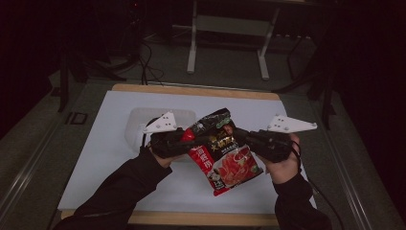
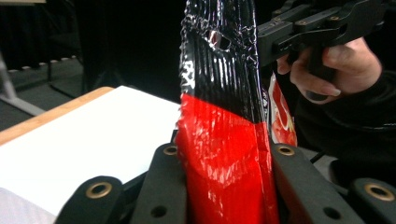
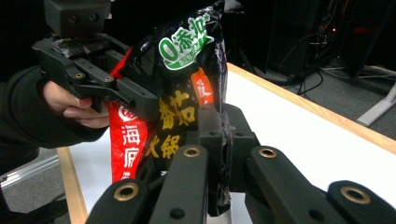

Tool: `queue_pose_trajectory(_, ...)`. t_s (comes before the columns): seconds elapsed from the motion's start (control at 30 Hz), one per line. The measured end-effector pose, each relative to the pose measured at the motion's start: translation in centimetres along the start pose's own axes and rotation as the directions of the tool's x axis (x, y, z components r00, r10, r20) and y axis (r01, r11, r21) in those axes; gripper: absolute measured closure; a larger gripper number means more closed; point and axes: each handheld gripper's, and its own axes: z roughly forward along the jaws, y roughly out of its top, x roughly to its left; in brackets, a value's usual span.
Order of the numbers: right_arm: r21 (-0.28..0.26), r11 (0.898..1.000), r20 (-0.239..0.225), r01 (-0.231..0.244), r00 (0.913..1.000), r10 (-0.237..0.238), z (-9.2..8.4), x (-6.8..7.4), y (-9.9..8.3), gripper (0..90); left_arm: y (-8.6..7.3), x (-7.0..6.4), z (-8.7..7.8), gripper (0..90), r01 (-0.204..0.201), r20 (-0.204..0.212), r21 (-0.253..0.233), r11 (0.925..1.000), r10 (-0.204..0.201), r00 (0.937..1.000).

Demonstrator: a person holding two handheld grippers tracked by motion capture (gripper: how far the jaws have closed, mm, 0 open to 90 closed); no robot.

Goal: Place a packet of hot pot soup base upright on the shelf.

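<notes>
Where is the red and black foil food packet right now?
In the high view, the red and black foil food packet hangs mid-table above the white mat, clamped between the left gripper and right gripper.

Black sleeves [image 1: 122, 189]; black grippers with brass-ringed jaws, grey plates.

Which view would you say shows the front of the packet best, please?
The high view: the packet faces the camera, its printed front visible between both tongs. The right gripper view shows the upper front, partly behind its jaws; the left gripper view shows a narrow edge-on strip.
</notes>
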Motion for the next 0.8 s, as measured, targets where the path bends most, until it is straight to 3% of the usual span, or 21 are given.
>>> queue_pose_trajectory(0.53,-0.031,0.999,0.041,0.022,0.9989,-0.021,-0.2,-0.1,-0.2,81.9,2.8,-1.3,-0.4,83.8,-0.029,-0.076,0.059,0.9978,0.034,0.9965)
queue_pose_trajectory(0.7,-0.065,0.998,0.090,0.007,0.9959,-0.001,-0.6,-0.5,-0.4,59.5,4.1,-0.9,-1.7,84.2,-0.037,-0.134,0.036,0.9987,0.042,0.9901)
queue_pose_trajectory(0.73,-0.074,0.997,0.132,0.011,0.9912,-0.001,-0.9,-0.5,-0.6,50.4,4.4,-0.7,-2.1,84.2,-0.037,-0.148,0.032,0.9988,0.042,0.9882)
queue_pose_trajectory(0.8,-0.082,0.997,0.151,0.002,0.9885,0.011,-1.1,-0.7,-0.8,46.4,5.0,-0.4,-2.9,84.3,-0.036,-0.182,0.015,0.9992,0.038,0.9825)
